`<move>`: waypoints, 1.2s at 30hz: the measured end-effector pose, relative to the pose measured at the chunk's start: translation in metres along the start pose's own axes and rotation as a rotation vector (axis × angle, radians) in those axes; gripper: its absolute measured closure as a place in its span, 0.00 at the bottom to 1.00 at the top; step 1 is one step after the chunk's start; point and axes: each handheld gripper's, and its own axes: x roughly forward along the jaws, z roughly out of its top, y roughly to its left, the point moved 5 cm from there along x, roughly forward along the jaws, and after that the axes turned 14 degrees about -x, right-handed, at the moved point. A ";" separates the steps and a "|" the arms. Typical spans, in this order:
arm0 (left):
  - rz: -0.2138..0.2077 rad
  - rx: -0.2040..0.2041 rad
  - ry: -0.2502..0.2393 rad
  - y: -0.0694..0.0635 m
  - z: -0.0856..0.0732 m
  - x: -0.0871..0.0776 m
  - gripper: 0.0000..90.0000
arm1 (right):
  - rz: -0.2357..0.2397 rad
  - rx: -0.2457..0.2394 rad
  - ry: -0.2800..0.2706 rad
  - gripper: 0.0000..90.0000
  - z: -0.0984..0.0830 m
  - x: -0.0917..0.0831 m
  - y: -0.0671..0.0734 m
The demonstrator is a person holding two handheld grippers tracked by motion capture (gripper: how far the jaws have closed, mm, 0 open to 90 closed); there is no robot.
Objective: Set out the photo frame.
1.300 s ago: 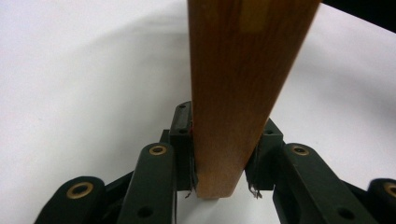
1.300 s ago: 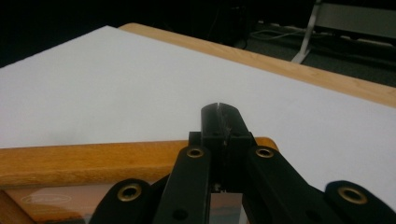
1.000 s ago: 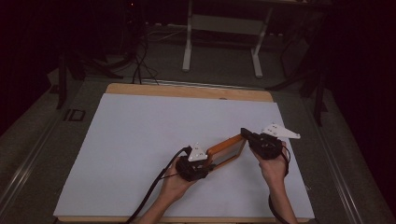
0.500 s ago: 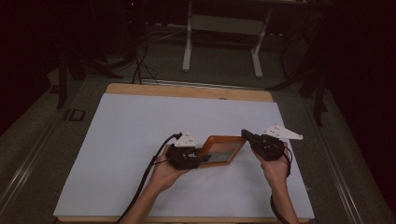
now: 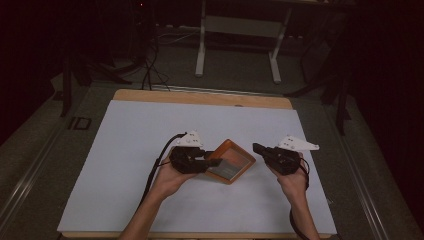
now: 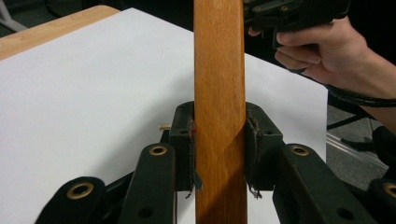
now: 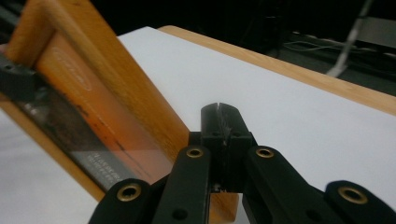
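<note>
The left gripper [image 5: 212, 162] pinches one edge of a shallow wooden tray [image 5: 231, 161], its frayed pads [image 6: 190, 144] pressed flat on both faces of the rim, and carries the tray tilted just above the white table sheet [image 5: 125, 150], between the two hands. The right gripper [image 5: 259, 148] sits just beside the tray's far edge with its jaws pressed together on nothing; in the right gripper view the shut tips [image 7: 219, 122] lie alongside the wooden rim [image 7: 126, 88], apart from it or barely brushing it (I cannot tell which). To carry this well, I would keep the left pinch square on the rim and deep enough that the wood cannot pivot, move it slowly while it hangs from one edge, and spread the right jaws before bringing them onto the opposite rim for support. The dark panel inside the tray bears pale lettering too blurred to read, and the tray's underside is hidden. In the left gripper view the wood runs out of frame at top and bottom, so how much rim lies inside the grip is unclear.
</note>
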 end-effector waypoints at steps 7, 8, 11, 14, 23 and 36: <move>-0.006 0.005 0.001 -0.001 0.004 -0.005 0.77 | 0.053 -0.021 -0.001 0.96 -0.002 0.001 0.005; -0.006 0.005 0.000 -0.001 0.004 -0.005 0.77 | 0.059 -0.022 0.002 0.94 -0.002 0.001 0.005; -0.008 0.012 0.001 -0.002 0.004 -0.006 0.77 | 0.072 -0.035 0.013 0.91 -0.003 0.003 0.008; -0.011 0.011 0.001 -0.002 0.004 -0.008 0.77 | 0.085 -0.043 0.020 0.85 -0.003 0.006 0.010; -0.008 0.018 -0.004 -0.002 0.005 -0.013 0.77 | 0.179 -0.073 0.046 0.68 -0.006 0.012 0.020; -0.029 0.027 -0.013 -0.001 0.005 -0.012 0.76 | 0.283 -0.096 0.034 0.45 -0.005 0.029 0.035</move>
